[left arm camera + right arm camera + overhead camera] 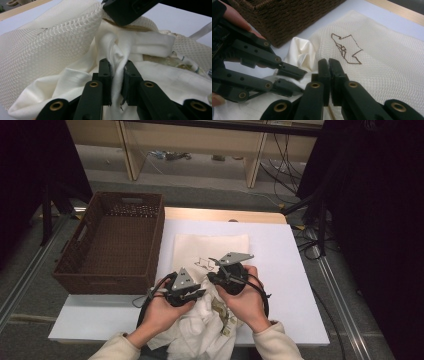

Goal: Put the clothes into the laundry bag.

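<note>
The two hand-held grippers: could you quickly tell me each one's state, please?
Left hand-held gripper: shut on white cloth.
Right hand-held gripper: shut, pinching the mesh bag edge.

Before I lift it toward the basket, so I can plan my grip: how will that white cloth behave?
Probably floppy: the white cloth bunches into folds where the left gripper pinches it. Likely light, and apt to sag and trail from one pinch.

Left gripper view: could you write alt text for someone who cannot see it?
Two black jaws of the left gripper rise from the bottom and pinch a fold of white cloth. Behind it bulges a cream mesh bag, with the other gripper's black tip on the bag's zipped edge at the top, all over a white table.
</note>
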